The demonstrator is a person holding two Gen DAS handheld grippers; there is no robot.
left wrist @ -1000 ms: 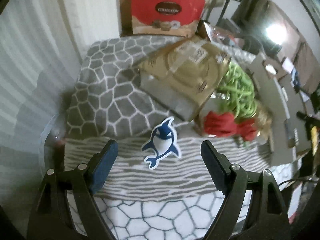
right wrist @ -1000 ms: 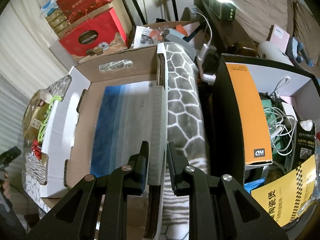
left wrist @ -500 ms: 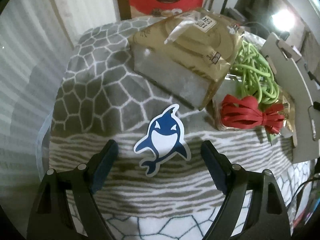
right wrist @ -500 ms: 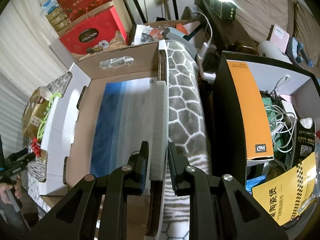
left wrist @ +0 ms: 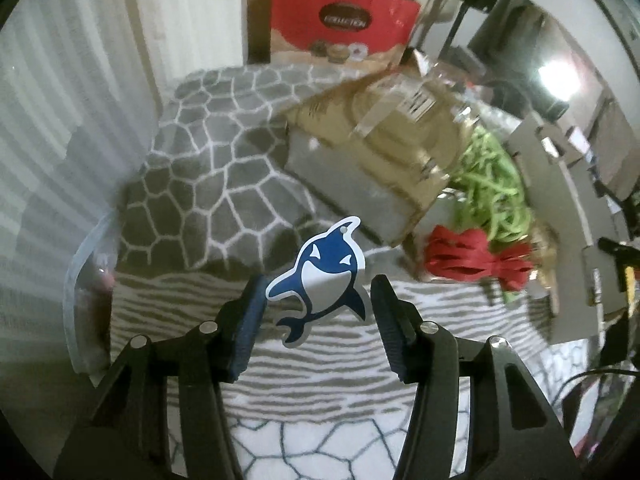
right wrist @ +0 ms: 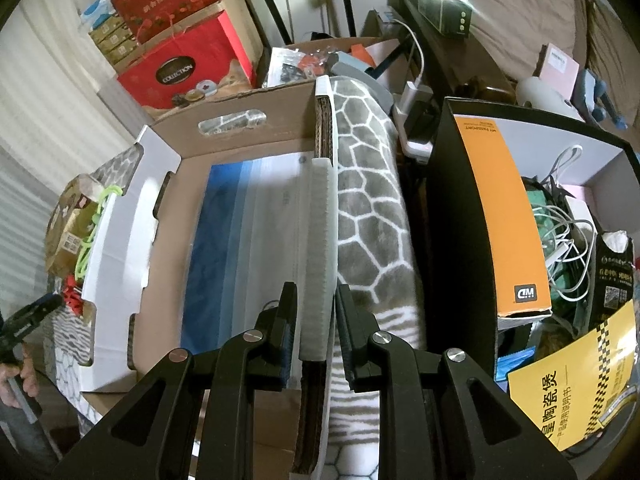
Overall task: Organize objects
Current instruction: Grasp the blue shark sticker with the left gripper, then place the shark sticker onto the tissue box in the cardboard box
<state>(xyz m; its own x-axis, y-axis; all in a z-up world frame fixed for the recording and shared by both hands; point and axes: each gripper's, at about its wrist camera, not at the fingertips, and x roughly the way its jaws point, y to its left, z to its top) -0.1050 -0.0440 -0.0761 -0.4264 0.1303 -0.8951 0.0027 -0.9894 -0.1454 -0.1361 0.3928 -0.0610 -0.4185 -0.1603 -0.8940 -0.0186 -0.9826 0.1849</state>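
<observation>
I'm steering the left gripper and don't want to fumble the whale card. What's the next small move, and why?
Probably close the left gripper: the whale card already sits between its open fingers, one fin against the left pad and a gap remaining beside the right.

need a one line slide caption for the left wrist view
Left gripper, jaws partly closed around a blue-and-white orca cutout on a grey patterned blanket.
</observation>
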